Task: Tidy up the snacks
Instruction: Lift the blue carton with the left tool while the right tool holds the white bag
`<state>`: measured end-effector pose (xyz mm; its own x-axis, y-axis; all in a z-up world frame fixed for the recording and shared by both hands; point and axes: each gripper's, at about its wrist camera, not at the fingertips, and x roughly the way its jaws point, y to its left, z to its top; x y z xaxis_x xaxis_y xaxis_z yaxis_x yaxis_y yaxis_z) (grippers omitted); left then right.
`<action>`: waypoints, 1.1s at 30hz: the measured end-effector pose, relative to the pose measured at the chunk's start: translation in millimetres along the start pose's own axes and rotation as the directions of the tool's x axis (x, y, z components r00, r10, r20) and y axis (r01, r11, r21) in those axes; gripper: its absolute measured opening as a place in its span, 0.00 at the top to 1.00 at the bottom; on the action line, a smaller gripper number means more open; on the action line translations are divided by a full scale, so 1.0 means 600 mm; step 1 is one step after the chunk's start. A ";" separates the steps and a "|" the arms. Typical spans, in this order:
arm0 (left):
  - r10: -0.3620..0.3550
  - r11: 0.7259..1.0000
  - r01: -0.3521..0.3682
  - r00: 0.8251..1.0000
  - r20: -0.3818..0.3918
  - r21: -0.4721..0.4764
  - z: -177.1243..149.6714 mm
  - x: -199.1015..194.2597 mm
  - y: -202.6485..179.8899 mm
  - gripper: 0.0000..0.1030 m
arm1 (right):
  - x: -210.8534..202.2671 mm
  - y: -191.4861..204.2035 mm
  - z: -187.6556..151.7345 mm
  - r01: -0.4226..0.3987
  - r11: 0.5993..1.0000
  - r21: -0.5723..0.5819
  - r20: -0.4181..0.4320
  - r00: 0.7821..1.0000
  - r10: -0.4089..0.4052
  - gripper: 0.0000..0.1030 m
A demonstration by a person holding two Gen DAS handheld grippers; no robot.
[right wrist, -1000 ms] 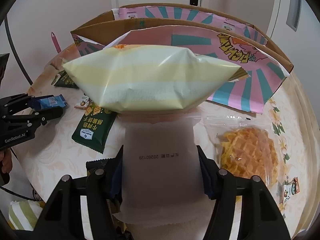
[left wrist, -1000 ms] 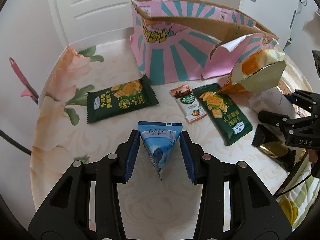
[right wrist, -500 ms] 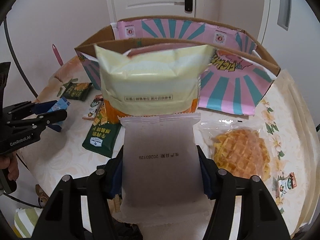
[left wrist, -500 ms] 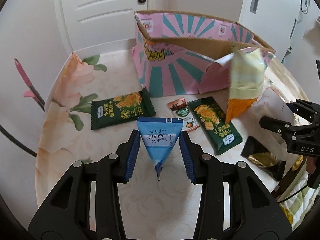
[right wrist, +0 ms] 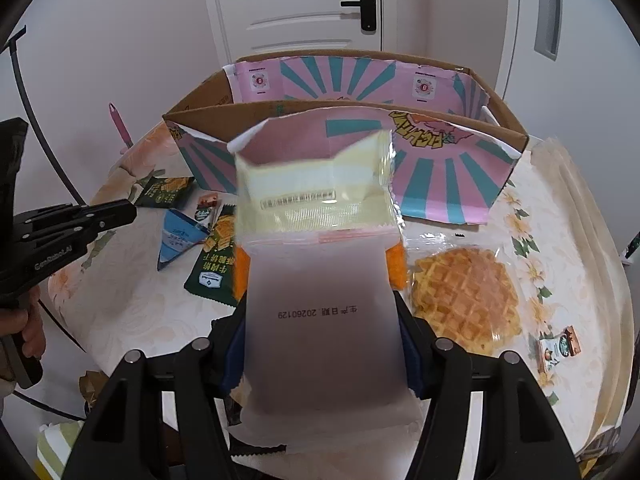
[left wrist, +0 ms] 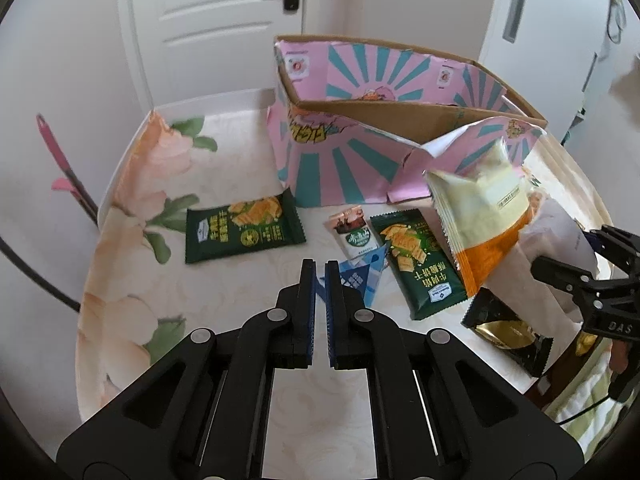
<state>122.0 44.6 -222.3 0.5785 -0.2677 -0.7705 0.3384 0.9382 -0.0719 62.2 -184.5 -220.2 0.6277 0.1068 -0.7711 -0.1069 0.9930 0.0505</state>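
Our left gripper (left wrist: 320,276) has just snapped its jaws together, pads almost touching with nothing caught between them, tilted down and forward. Our right gripper (right wrist: 320,322) points down at the same slant, jaws half spread and pressed on both sides of a pouch (right wrist: 320,300). Fingers of our left hand (right wrist: 30,334) wrap its handle.

Waffle (right wrist: 466,296) before the box (right wrist: 440,172); cracker packet (left wrist: 244,230) left of the sachet (left wrist: 354,232).
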 end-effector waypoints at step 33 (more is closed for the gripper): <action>-0.225 0.828 0.287 0.957 -0.185 0.481 0.004 0.096 -0.041 0.64 | 0.004 0.000 0.000 0.072 0.981 0.179 0.053 0.995 -0.083 0.43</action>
<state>149.0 5.8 -263.4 0.3404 -0.4266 -0.8380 0.8035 0.5949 0.0236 63.9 -184.3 -221.8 0.6746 0.0268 -0.7377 0.0784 0.9911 0.1077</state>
